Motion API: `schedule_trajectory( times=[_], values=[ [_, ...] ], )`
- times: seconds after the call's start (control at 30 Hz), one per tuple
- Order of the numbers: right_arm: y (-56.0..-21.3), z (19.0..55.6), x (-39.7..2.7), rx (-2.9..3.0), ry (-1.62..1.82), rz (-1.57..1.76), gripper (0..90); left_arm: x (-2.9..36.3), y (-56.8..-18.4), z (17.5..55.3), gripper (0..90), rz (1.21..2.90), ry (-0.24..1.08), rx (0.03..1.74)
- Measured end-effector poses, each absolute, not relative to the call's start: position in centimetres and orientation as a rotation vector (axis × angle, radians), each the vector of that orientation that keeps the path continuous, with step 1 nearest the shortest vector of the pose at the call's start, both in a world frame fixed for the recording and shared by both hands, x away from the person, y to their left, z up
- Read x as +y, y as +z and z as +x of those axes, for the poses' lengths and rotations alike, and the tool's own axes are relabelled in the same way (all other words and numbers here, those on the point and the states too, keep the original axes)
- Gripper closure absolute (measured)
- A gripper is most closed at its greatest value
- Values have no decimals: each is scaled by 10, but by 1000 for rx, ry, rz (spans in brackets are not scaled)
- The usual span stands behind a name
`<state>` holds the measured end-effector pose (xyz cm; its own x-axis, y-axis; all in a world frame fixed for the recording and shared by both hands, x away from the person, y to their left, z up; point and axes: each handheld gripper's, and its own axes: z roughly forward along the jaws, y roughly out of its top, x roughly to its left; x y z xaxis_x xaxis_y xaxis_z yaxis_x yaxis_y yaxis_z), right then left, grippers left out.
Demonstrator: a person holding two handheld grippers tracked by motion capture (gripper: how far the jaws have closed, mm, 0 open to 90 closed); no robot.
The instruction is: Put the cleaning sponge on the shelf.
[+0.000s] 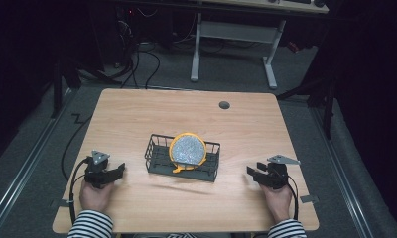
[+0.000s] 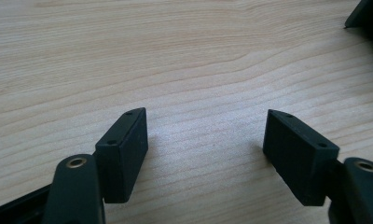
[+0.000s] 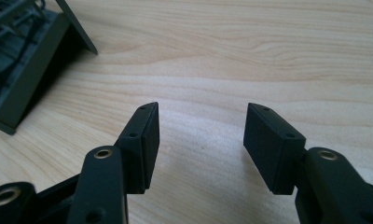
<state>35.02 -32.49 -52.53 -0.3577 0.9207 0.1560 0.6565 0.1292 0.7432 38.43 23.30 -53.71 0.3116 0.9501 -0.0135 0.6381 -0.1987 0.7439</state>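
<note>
Black-and-white striped sleeves (image 1: pixel 91 223) at both wrists. Left gripper (image 1: pixel 118 170) and right gripper (image 1: pixel 251 171): black, grey three-cornered top plates, trailing black cables. Blocky jaw pads, brass-ringed pivot holes.
</note>
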Motion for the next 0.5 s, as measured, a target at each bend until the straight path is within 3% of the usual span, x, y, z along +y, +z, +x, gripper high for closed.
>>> schedule_trajectory(
  times=[0.5],
  values=[
    [-530,347,-309,2106,894,1399,386,233,-537,384,321,1919,612,1413]
  ],
)
